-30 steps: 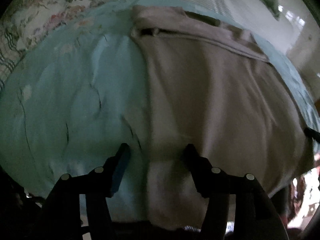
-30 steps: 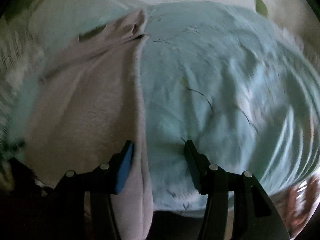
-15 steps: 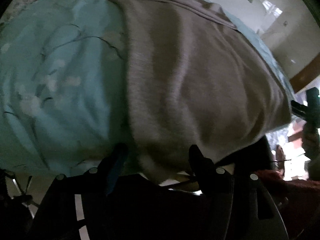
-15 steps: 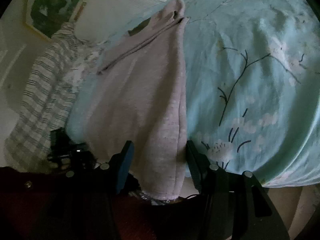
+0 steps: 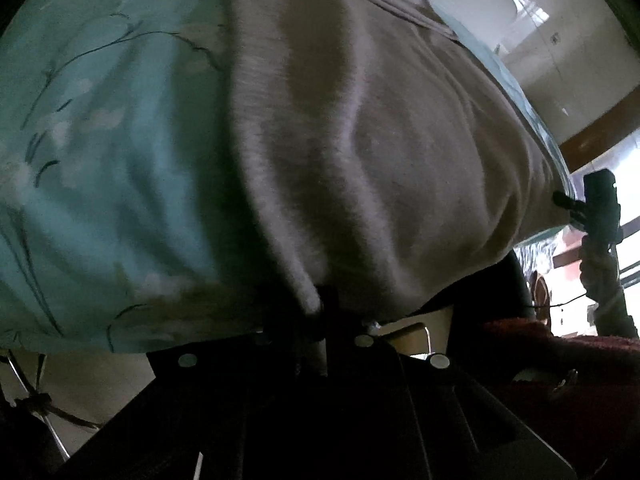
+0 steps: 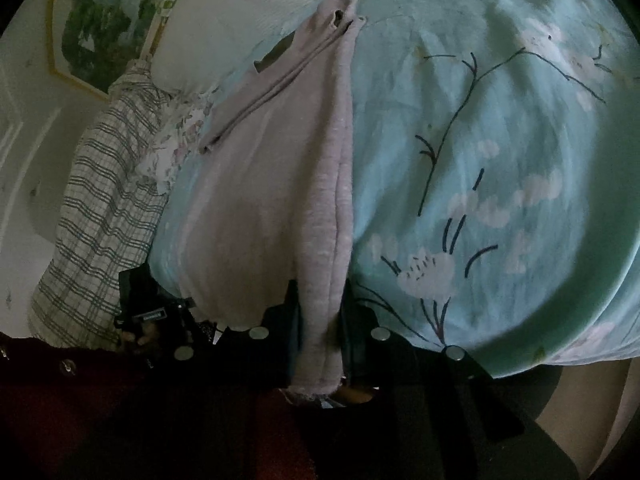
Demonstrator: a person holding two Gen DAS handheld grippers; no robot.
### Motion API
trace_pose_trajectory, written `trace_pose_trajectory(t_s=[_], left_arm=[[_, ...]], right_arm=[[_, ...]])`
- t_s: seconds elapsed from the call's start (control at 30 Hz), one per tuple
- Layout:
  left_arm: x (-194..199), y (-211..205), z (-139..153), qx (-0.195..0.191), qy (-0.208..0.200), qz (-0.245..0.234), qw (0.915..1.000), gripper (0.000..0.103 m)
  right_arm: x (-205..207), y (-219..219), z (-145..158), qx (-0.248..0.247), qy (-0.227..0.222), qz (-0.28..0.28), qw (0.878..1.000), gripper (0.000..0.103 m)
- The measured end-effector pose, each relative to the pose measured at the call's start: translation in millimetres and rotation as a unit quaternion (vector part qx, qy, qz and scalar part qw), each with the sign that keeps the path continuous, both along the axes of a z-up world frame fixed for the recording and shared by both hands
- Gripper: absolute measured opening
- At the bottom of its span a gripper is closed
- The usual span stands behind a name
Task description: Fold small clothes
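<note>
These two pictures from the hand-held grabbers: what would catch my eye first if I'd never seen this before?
First, the pale grey-pink garment lying lengthwise on a light blue bedspread printed with branches and blossoms. Next, the left gripper and right gripper, each pinching the near hem at the bed's edge; the right jaws are closing on the folded edge. A framed green picture hangs at the upper left.

Open teal bedspread [image 6: 500, 160] right of the garment [image 6: 272, 200]; pillows [image 6: 100, 200] leftward.

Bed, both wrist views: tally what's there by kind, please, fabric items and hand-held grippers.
Pink garment: 1
Teal floral bedspread: 1
Plaid cloth: 1
White pillow: 1
Hand-held grippers, left hand-held gripper and right hand-held gripper: 2
Total: 6
</note>
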State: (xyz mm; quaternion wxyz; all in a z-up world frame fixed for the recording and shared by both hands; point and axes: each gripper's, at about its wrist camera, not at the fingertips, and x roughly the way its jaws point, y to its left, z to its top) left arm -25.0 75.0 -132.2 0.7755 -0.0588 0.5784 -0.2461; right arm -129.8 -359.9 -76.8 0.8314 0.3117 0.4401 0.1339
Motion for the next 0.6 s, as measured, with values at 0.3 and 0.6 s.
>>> trace_pose_trajectory(t_s=[0.3, 0.6], left_arm=[[-5, -5, 61, -0.051, -0.066, 0.024, 0.9963, 0.004], [29, 7, 151, -0.114, -0.174, 0.076, 0.9753, 0.004]], right_arm=[[7, -3, 50, 0.082, -0.112, -0.006, 0.990, 0.008], [69, -6, 97, 0.083, -0.178, -0.031, 0.980, 0.008]])
